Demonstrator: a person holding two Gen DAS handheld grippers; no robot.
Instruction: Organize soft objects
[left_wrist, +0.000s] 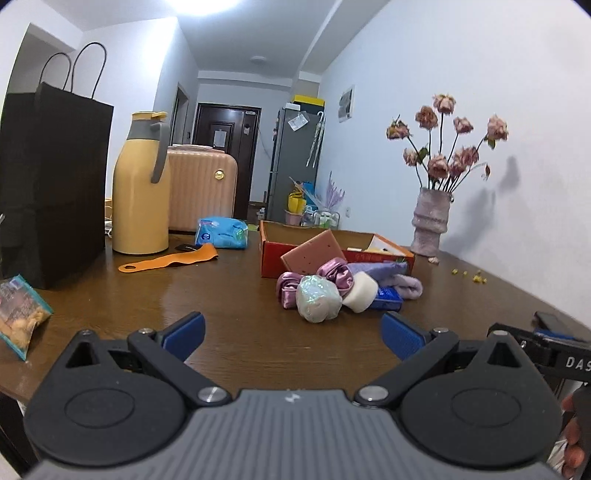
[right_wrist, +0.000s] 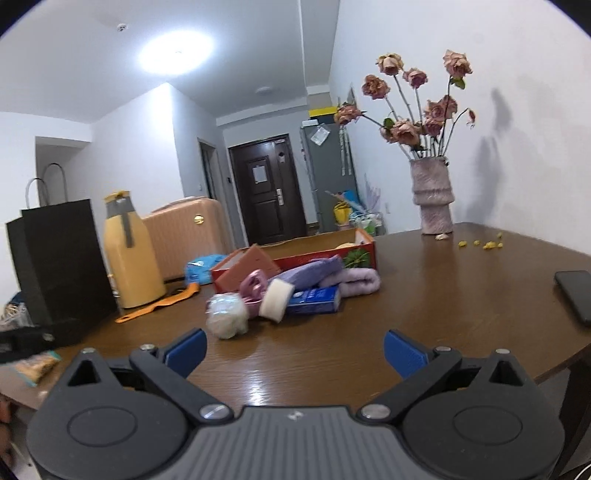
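Black claw, blue pads, silver screws

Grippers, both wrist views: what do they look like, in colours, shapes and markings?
The left gripper and right gripper match: ribbed grey body with a small pale logo, two round black hinge housings, silver screws, black link arms, and blue textured fingers. White letters "DAS" mark the right gripper's side in the left view.

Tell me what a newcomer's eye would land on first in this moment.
Probably the heap of soft things mid-table: an iridescent white bundle, pink satin scrunchies, a cream sponge and a lilac towel, piled against the open red box. Next, the vase of dried roses by the right wall and the yellow thermos beside a black paper bag on the left. Both the left gripper and right gripper are open, short of the heap.
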